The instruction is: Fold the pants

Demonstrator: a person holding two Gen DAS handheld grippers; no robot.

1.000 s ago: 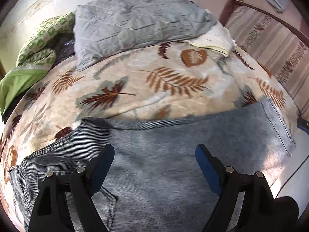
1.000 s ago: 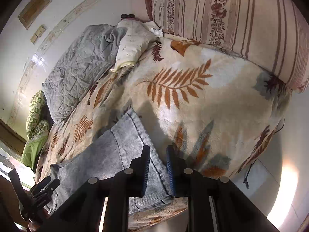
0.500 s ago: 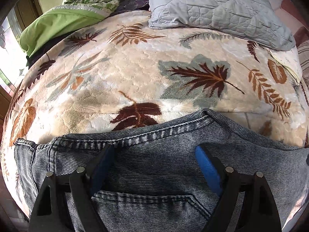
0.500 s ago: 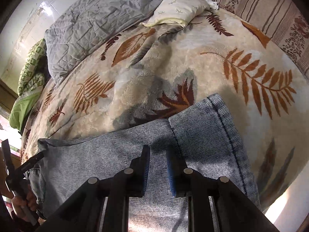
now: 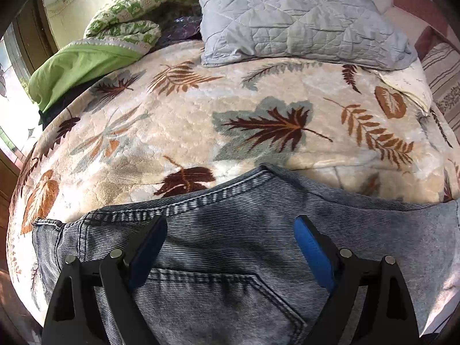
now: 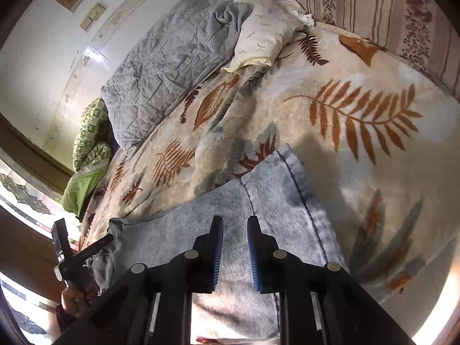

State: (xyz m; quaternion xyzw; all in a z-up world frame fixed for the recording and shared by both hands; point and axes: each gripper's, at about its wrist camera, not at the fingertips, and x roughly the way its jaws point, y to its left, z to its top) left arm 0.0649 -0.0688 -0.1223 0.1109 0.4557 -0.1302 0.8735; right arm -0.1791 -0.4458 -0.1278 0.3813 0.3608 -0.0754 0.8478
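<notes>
Grey-blue jeans (image 5: 230, 230) lie flat along the near edge of a bed, folded lengthwise, back pocket up. My left gripper (image 5: 230, 247) is open wide and hovers over the waist end, near the back pocket (image 5: 218, 296). My right gripper (image 6: 235, 247) has its jaws nearly closed with a narrow gap and nothing between them; it hovers over the leg end of the jeans (image 6: 276, 201), near the hem. The left gripper also shows in the right wrist view (image 6: 83, 250), at the waist end.
The bed carries a cream blanket with leaf print (image 5: 258, 120). A grey quilted cover (image 5: 287, 17), a green blanket (image 5: 86, 66) and a cream pillow (image 6: 264, 34) lie at the far side. A striped cushion (image 6: 388, 8) stands at the right.
The left gripper has stayed over the waist, tilting slightly up. The right gripper has pulled back and turned right, so more of the blanket beyond the hem shows. The jeans have not moved.
</notes>
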